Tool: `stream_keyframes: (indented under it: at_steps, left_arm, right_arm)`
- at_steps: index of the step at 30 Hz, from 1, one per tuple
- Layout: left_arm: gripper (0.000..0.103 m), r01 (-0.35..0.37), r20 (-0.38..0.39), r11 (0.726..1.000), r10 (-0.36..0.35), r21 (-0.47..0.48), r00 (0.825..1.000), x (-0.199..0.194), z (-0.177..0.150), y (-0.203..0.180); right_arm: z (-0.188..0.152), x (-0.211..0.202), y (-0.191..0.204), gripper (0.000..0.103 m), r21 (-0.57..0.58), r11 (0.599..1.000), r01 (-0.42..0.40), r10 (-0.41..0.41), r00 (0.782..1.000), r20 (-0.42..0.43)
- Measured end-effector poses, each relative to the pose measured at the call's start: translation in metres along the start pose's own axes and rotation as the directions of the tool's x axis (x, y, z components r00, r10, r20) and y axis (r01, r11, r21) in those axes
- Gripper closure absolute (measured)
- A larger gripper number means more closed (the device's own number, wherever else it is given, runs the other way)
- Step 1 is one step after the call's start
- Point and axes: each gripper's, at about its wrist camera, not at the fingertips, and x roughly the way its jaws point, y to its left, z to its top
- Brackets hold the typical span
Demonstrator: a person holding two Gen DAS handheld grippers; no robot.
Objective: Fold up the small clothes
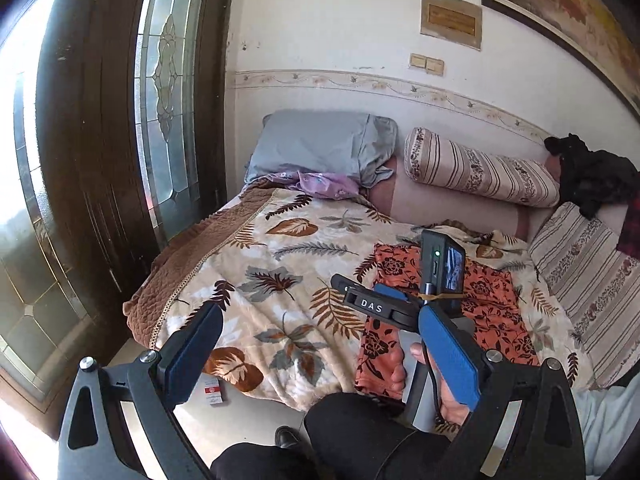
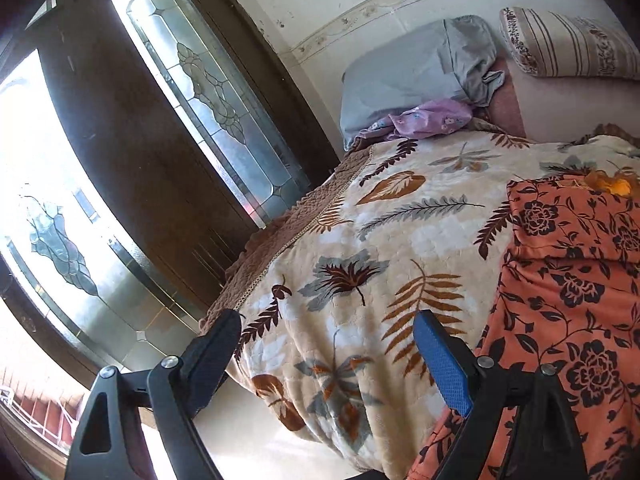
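**Orange Garment Lies Flat on the Bed, Folding Yet to Finish**

We see the orange floral garment [image 1: 460,304] spread on the leaf-print blanket [image 1: 280,264] that covers the bed, its near end draping over the bed's edge toward the person's knees. It appears laid out in a long rectangle, possibly with one layer already turned over at the far end, though we cannot tell for certain; we judge the folding to be at an early stage, with the lengthwise halving still to do. Its long axis runs from the near edge of the bed away toward the striped bolster [image 1: 480,168], the far end pointing at the wall.

Beside the garment, on its window side, our left hand-held gripper [image 1: 320,356] hovers with its jaws wide apart and nothing between them. The right hand-held gripper [image 2: 340,360] also stands wide open and empty, poised just beside the garment's near corner. Beyond the garment, a grey pillow [image 1: 320,144] and a crumpled lilac cloth [image 1: 320,184] rest at the head of the bed.
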Motion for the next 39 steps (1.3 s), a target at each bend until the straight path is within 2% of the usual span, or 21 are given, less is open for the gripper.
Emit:
stream_keyframes:
  at_steps: [4,7,9,12,14,16,18,20,22,24,25,27,30,32,34,38,39]
  left_arm:
    - [0.005,0.008,0.057,0.992,-0.001,-0.123,0.998,-0.008,0.013,0.009]
    - [0.005,0.040,0.092,0.968,-0.018,-0.248,0.996,0.002,0.021,0.023]
    - [0.005,0.062,0.077,0.947,-0.039,-0.315,0.996,0.019,0.022,0.030]
    - [0.005,0.106,0.064,0.943,-0.090,-0.314,0.994,0.053,0.013,0.034]
    - [0.005,0.129,0.028,0.947,-0.126,-0.293,0.992,0.083,0.000,0.036]
    - [0.005,0.127,-0.051,0.944,-0.149,-0.304,0.988,0.121,-0.017,0.041]
    - [0.005,0.135,-0.135,0.934,-0.188,-0.330,0.973,0.162,-0.037,0.043]
    - [0.005,0.138,-0.209,0.920,-0.226,-0.367,0.952,0.201,-0.055,0.039]
    - [0.005,0.147,-0.289,0.908,-0.274,-0.392,0.918,0.238,-0.075,0.027]
    - [0.005,0.155,-0.365,0.906,-0.309,-0.393,0.878,0.270,-0.095,0.006]
    - [0.005,0.168,-0.396,0.908,-0.326,-0.384,0.859,0.282,-0.104,-0.005]
    - [0.005,0.168,-0.461,0.923,-0.323,-0.345,0.826,0.303,-0.122,-0.027]
    - [0.005,0.152,-0.520,0.948,-0.282,-0.279,0.806,0.320,-0.142,-0.044]
    - [0.005,0.134,-0.555,0.961,-0.251,-0.242,0.793,0.326,-0.150,-0.047]
    - [0.005,0.133,-0.562,0.968,-0.233,-0.213,0.794,0.323,-0.155,-0.047]
    - [0.005,0.141,-0.589,0.973,-0.223,-0.182,0.777,0.321,-0.161,-0.043]
    - [0.005,0.148,-0.594,0.974,-0.220,-0.169,0.774,0.321,-0.162,-0.043]
  right_arm:
    - [0.009,-0.023,-0.007,0.013,0.010,0.999,-0.044,0.044,0.998,0.042]
    - [0.013,-0.050,-0.027,0.013,-0.004,1.000,-0.022,0.023,0.995,0.094]
    - [0.014,-0.072,-0.051,0.013,-0.017,0.999,0.043,-0.040,0.990,0.133]
    - [0.013,-0.114,-0.105,0.013,0.040,0.989,0.142,-0.147,0.976,0.160]
    - [0.007,-0.141,-0.147,0.013,0.099,0.975,0.197,-0.208,0.972,0.113]
    - [-0.008,-0.172,-0.189,0.013,0.137,0.950,0.282,-0.293,0.954,0.067]
    - [-0.030,-0.203,-0.232,0.013,0.207,0.911,0.356,-0.361,0.932,-0.012]
    - [-0.056,-0.233,-0.275,0.013,0.302,0.873,0.382,-0.373,0.923,-0.091]
    - [-0.081,-0.259,-0.314,0.013,0.398,0.818,0.416,-0.386,0.909,-0.155]
    - [-0.102,-0.282,-0.346,0.013,0.485,0.760,0.432,-0.397,0.900,-0.179]
    - [-0.111,-0.292,-0.360,0.013,0.520,0.738,0.430,-0.396,0.900,-0.182]
    - [-0.122,-0.303,-0.382,0.013,0.564,0.721,0.403,-0.354,0.914,-0.200]
    - [-0.133,-0.316,-0.400,0.015,0.564,0.717,0.410,-0.339,0.912,-0.231]
    - [-0.144,-0.324,-0.408,0.015,0.574,0.717,0.396,-0.320,0.918,-0.235]
    - [-0.155,-0.329,-0.413,0.015,0.578,0.715,0.393,-0.309,0.920,-0.242]
    - [-0.170,-0.327,-0.410,0.018,0.607,0.734,0.304,-0.218,0.952,-0.213]
    - [-0.172,-0.323,-0.407,0.028,0.609,0.744,0.277,-0.181,0.960,-0.215]
